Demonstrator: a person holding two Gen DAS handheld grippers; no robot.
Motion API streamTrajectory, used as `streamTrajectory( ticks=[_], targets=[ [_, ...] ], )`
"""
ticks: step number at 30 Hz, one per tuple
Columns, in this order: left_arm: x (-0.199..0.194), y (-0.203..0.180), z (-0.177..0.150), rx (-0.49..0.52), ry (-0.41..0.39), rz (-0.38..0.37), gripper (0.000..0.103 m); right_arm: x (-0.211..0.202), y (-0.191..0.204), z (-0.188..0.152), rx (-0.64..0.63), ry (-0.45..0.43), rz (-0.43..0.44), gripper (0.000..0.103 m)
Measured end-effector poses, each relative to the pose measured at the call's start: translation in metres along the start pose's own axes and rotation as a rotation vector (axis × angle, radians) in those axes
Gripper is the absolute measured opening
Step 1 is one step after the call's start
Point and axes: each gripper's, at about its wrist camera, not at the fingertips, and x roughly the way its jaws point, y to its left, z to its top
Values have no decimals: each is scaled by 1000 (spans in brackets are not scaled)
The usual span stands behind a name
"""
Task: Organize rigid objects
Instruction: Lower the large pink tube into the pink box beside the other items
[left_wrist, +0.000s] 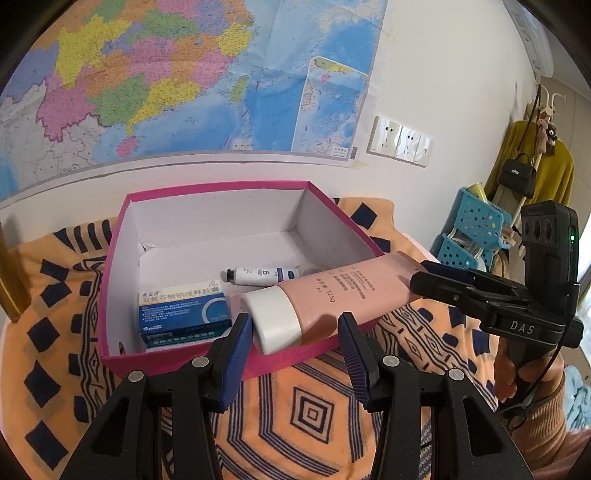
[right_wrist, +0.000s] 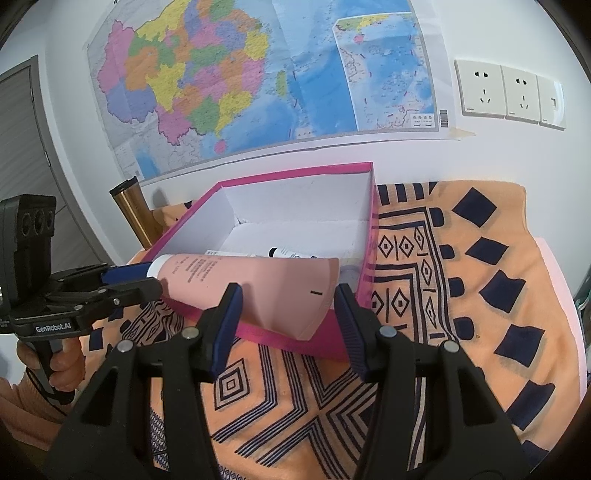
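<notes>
Wall map (left_wrist: 147, 74) above orange cloth (left_wrist: 314, 406); left gripper (left_wrist: 293, 325) and right gripper (right_wrist: 288, 295) both clamp pink tube (left_wrist: 332, 295).

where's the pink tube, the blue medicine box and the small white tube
pink tube (left_wrist: 332, 291): left wrist view, middle of its body
blue medicine box (left_wrist: 183, 312): left wrist view, front face
small white tube (left_wrist: 258, 275): left wrist view, its label
</notes>
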Motion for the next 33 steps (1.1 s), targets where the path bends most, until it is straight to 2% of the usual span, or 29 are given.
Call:
streamTrajectory(
  ticks=[33],
  targets=[
    [9, 3, 10, 1, -10, 1, 48, 3, -3, 10, -7, -8, -15, 54]
  ],
)
